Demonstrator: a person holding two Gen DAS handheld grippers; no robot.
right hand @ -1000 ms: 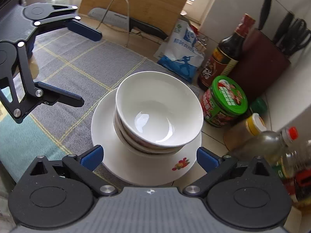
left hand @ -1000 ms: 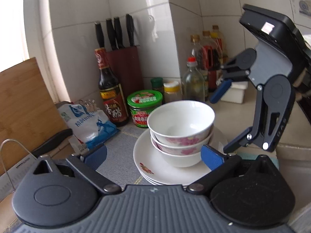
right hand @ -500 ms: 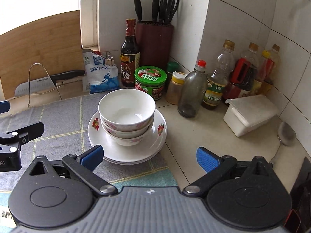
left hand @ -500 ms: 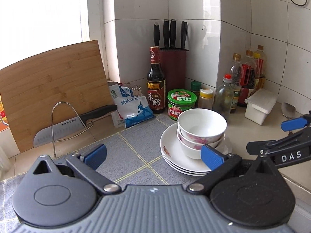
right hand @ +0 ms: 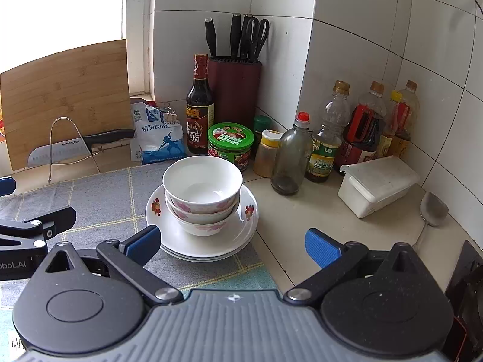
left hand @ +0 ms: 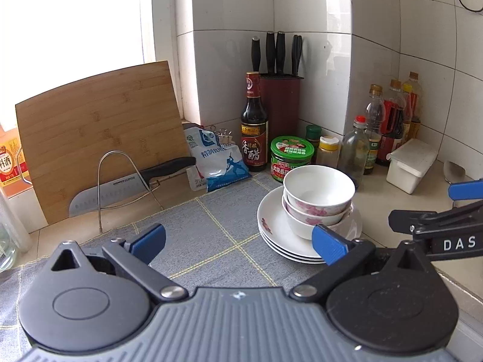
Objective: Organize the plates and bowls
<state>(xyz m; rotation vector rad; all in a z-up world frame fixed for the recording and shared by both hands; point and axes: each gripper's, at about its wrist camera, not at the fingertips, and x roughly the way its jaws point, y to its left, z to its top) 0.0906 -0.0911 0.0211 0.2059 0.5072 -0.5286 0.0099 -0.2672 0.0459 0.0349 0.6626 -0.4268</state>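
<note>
Dark vinegar bottle (left hand: 254, 138) label reads "香醋". Blue-white bag (left hand: 217, 158): "精制食用盐" (small print illegible). Right gripper (left hand: 459, 211) arm plate: "DAS". Left gripper (right hand: 18, 199) arm: "bot.AI", cut off. Red carton (left hand: 6, 163) at left edge: "料酒".

Blown-out window (left hand: 90, 15) daylight, sharp focus, fisheye-bent edges
</note>
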